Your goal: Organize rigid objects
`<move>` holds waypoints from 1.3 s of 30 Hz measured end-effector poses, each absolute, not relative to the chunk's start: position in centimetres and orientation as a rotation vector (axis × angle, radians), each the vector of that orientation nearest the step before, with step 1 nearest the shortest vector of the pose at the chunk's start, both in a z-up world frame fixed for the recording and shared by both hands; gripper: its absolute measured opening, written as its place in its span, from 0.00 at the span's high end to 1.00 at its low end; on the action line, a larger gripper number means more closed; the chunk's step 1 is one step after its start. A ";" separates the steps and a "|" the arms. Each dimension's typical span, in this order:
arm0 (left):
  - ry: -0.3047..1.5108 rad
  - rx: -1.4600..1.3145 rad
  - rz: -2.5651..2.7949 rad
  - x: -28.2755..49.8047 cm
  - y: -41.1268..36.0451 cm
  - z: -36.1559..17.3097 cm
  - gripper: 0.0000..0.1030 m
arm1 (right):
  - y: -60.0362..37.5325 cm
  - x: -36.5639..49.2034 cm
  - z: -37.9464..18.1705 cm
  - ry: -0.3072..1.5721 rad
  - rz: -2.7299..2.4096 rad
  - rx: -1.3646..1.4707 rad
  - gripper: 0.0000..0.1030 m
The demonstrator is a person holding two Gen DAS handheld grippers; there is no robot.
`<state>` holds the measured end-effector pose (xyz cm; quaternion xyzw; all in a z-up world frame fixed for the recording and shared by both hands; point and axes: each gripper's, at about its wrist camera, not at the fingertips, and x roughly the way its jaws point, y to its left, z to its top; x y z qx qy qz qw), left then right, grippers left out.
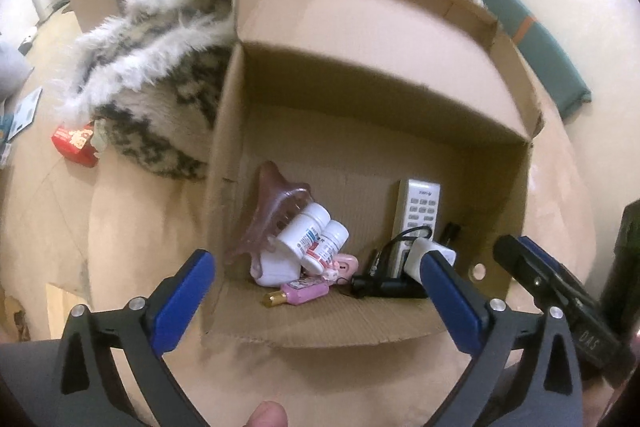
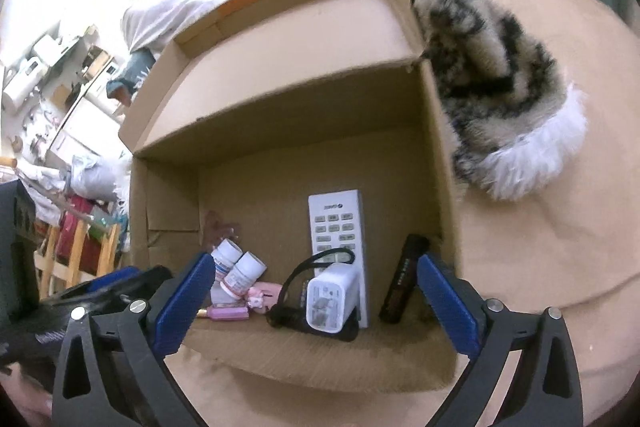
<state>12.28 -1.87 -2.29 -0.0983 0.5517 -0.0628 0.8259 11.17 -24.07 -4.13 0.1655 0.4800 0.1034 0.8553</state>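
Before you, one open cardboard box [image 2: 280, 115] on a beige bed surface [image 2: 560, 227], flaps up. Contents along its near side, left to right: two white pill bottles [image 2: 236, 267] leaning together, a pink bottle [image 2: 230, 313] lying flat just below them, a small pink figure [image 2: 260, 297], a white charger plug [image 2: 330, 297] resting on a black corded item [image 2: 288, 319], a white remote [image 2: 338, 227] lying lengthwise behind the plug, and a dark tube [image 2: 404, 279] near the right wall. Your right gripper [image 2: 316, 301] has its blue jaws spread wide, nothing between the pads. A furry black-and-white garment [image 2: 500, 87] lies against the box's right side.
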 end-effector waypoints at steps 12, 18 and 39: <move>0.892 -0.007 -0.043 5.7 -0.7 3.6 0.01 | -23.8 4.3 2.0 0.828 0.204 0.252 0.00; 0.782 0.022 -0.018 2.0 -0.6 4.2 0.01 | -22.8 0.9 3.4 0.750 0.244 0.226 0.00; 0.834 0.027 0.014 2.5 -0.6 0.3 0.01 | -22.0 1.5 -1.0 0.777 0.143 0.167 0.00</move>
